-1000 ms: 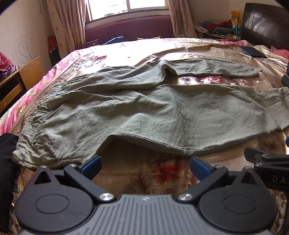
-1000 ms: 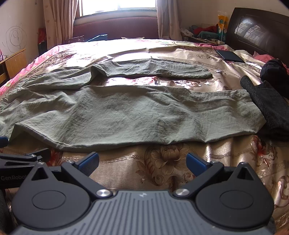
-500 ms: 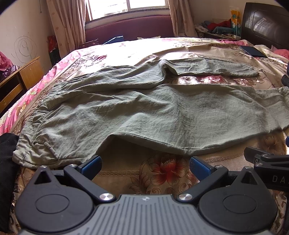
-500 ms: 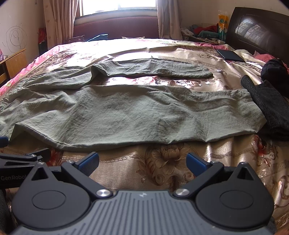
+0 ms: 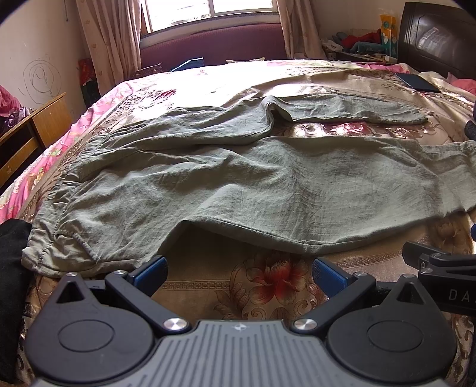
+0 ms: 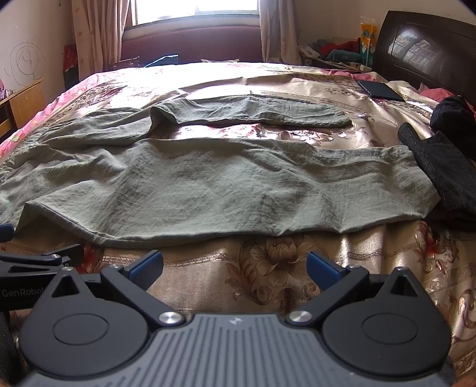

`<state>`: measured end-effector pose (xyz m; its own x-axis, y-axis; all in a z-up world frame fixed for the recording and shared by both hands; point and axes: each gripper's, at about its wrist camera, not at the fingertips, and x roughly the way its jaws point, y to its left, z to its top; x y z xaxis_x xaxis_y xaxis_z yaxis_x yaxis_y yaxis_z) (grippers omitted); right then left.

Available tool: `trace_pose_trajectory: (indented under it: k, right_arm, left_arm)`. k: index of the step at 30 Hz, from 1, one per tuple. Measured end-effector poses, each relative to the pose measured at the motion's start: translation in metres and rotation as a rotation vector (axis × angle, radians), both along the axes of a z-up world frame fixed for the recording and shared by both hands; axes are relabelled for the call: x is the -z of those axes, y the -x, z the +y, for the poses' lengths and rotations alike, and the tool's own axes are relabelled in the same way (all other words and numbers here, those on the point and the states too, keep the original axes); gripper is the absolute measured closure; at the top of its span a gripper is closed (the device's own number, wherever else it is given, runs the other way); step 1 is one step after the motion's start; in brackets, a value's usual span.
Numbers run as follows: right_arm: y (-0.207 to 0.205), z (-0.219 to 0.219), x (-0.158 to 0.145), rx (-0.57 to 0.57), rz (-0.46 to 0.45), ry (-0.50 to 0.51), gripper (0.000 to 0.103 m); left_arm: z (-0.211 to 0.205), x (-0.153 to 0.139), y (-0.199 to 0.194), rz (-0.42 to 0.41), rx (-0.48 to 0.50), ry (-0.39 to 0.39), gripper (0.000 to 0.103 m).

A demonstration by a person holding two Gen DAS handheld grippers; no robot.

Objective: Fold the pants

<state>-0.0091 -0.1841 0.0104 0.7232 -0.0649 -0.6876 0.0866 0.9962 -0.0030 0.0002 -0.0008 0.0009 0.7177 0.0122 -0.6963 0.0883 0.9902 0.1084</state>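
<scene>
Pants: the olive-green pants point(image 5: 226, 181) lie spread flat across the bed, waistband toward the left edge and legs running off to the right; from the right claw's camera the same pants point(image 6: 208, 181) fill the middle of the bed.
Near leg: it lies along the front edge of the bed, its lower hem just beyond both claws' fingertips and not touched by them.
Far leg: the far leg point(image 5: 342, 108) angles away and lies separate, with a strip of flowered cover showing between the two legs.
Left claw: the left claw point(image 5: 239, 272) hangs just short of the pants near the waist end, its blue-padded fingers spread wide apart with nothing between them.
Right claw: the right claw point(image 6: 235, 268) sits beside it toward the leg end, fingers likewise wide apart and holding nothing; only bedspread shows in the gap.
Bed: the bedspread point(image 6: 267, 268) is gold-brown satin with flower prints, pink along the left side.
Dark clothes: a dark garment point(image 6: 440, 166) lies at the right, just beside the near leg's cuff end.
Headboard: a dark wooden headboard point(image 6: 428, 53) stands at the far right.
Window: a bright window point(image 5: 208, 12) with curtains lies beyond the bed.
</scene>
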Motion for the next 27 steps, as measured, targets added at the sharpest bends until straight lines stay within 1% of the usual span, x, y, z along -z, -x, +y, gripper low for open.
trace_pose_trajectory:
  k: [27]
  right_arm:
    - [0.0007, 0.0021, 0.0029, -0.006, 0.006, -0.002, 0.001]
  left_arm:
    - [0.0001, 0.0035, -0.001, 0.025, -0.006, -0.004, 0.0]
